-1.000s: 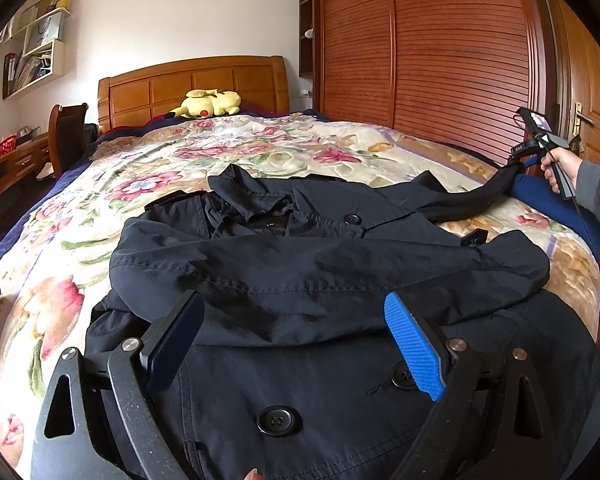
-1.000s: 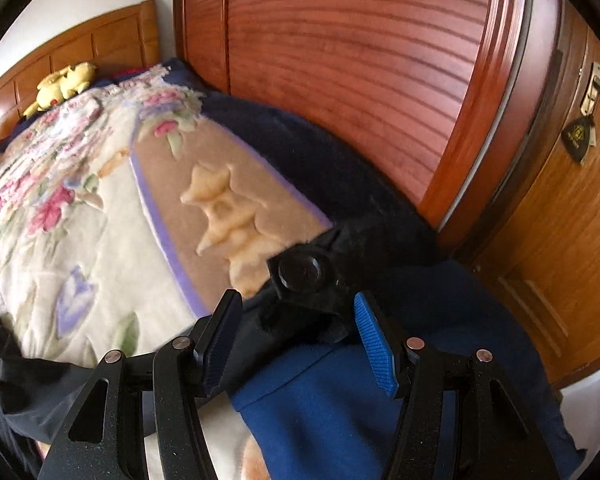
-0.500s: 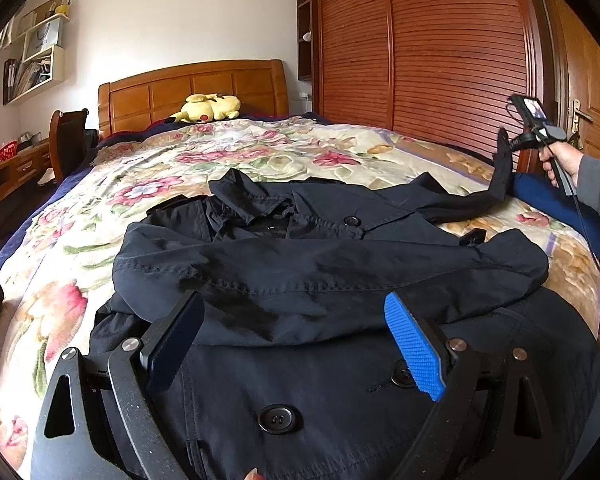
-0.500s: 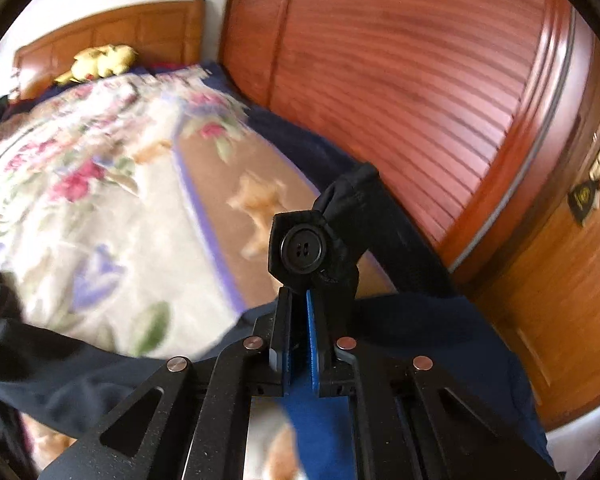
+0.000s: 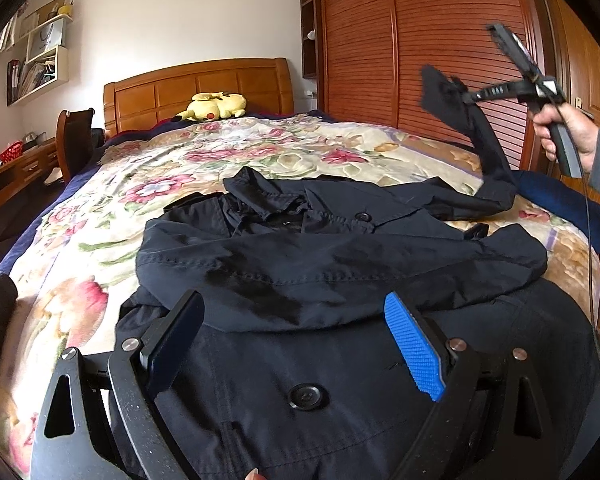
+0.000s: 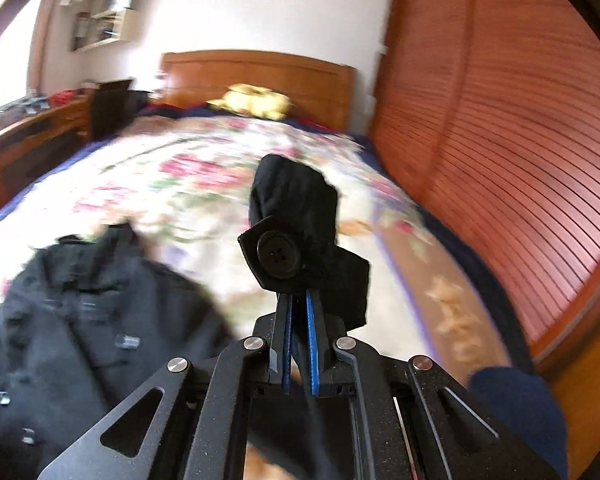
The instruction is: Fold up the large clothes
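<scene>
Black coat (image 5: 320,280) lies on the bed (image 5: 80,272) beneath our gaping, empty left claw (image 5: 296,340), one sleeve already folded across. Farther off, our right claw (image 6: 298,300) pinches the other sleeve's cuff (image 6: 296,232) aloft (body folds remain).

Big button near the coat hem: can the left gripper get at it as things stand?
Probably yes. The left gripper is open and empty right above the button, with nothing over it; the right gripper holds the cuff well clear.

A big bed (image 5: 148,196) with a flowery cover, a wooden headboard (image 5: 196,84), a white wall (image 5: 172,12), and brown closet doors (image 5: 412,48).
</scene>
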The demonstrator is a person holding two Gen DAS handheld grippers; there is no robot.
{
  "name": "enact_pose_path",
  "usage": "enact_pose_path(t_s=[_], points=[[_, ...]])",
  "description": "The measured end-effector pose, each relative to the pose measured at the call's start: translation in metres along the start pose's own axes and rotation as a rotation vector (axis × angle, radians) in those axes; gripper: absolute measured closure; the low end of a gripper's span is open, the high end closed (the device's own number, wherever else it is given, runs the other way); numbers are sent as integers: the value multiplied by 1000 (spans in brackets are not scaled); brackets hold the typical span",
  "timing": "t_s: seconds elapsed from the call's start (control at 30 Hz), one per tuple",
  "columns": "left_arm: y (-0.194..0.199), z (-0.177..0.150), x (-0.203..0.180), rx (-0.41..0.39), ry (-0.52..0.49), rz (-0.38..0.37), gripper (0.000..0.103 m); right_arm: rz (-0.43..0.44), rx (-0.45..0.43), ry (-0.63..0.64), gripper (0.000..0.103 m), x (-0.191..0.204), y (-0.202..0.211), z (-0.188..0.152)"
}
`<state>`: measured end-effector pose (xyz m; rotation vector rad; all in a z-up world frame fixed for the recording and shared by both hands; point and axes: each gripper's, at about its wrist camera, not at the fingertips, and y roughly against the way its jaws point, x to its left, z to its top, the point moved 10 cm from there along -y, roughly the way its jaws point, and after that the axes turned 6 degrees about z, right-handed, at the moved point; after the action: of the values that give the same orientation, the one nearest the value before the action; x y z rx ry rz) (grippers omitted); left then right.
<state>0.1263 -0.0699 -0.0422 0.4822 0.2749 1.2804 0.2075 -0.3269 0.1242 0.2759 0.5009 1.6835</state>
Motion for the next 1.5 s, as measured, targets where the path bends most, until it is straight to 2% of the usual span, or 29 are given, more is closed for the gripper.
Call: enact_pose_path(t_s=[0.13, 0.33, 0.6, 0.73, 0.87, 1.03, 1.27, 1.5], points=[[7, -1, 11, -6, 10, 7, 11, 98, -28, 77, 97, 71, 14, 4], [20, -1, 34, -24, 40, 33, 11, 212, -62, 157, 97, 149, 40, 3], [34, 3, 73, -50, 106, 77, 11, 324, -140, 195, 97, 171, 75, 19], [37, 5, 89, -63, 128, 104, 11, 373, -203, 194, 97, 188, 106, 28], [37, 5, 102, -67, 153, 119, 11, 416, -236, 198, 97, 195, 118, 14], [42, 4, 114, -79, 171, 132, 11, 422, -191, 223, 97, 200, 113, -11], [45, 0, 127, -82, 188, 152, 11, 422, -84, 218, 97, 200, 91, -44], [48, -4, 133, -83, 197, 162, 11, 408, -28, 229, 97, 208, 95, -50]])
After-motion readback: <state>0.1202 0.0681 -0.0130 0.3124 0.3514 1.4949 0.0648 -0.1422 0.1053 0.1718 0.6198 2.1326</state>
